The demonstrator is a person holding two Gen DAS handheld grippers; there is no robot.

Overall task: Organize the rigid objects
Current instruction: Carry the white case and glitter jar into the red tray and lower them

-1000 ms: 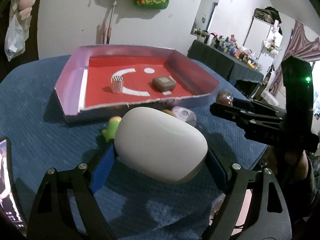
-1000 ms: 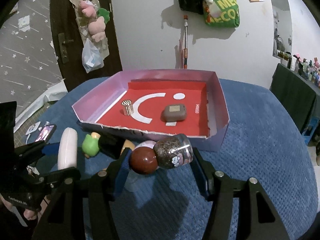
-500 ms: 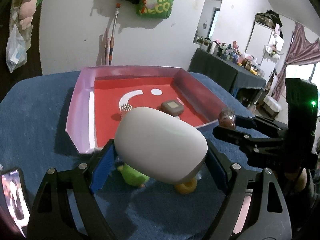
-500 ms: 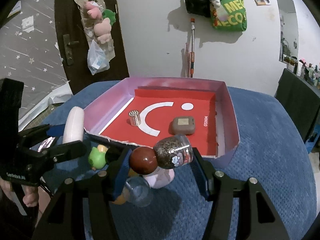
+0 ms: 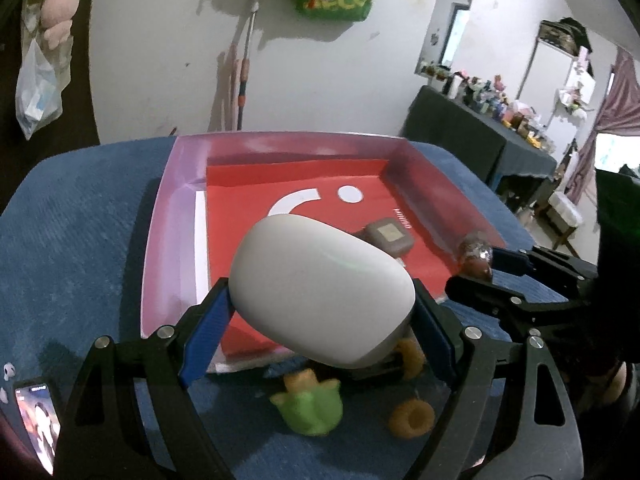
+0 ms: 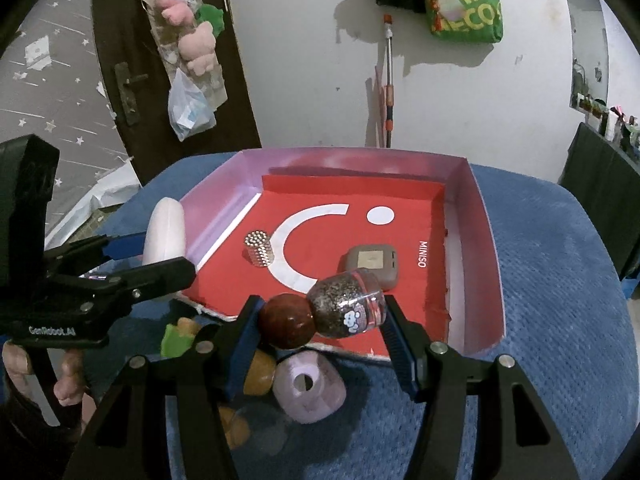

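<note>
Blue textured cloth [image 6: 560, 280] covers the surface, and near its front edge lie a green toy [image 5: 310, 408], two orange rings [image 5: 412, 420] and a lilac tape roll [image 6: 308, 388], all outside the box. Left gripper [image 5: 320, 320] is clamped on a white oval case [image 5: 320, 292], its blue pads pressed against both ends, the case held above the near left corner of the pink box [image 5: 168, 240]. Right gripper [image 6: 320, 328] is clamped on a small glitter bottle [image 6: 344, 308] with a dark red round cap [image 6: 286, 322], held sideways over the near edge of the box. A hand [image 6: 64, 384] grips the left tool's handle at the left of the right wrist view. Inside the box, on its red liner [image 6: 360, 200], a stack of silver beads [image 6: 260, 248] stands toward the left wall and a brown square case [image 6: 372, 264] lies toward the right; the two are apart. A phone [image 5: 36, 424] lies at the front left edge of the surface. Beyond the far edge, a green bag [image 6: 464, 4] hangs on the white wall; items on the distant dark table [image 5: 480, 144] are too small to identify.
</note>
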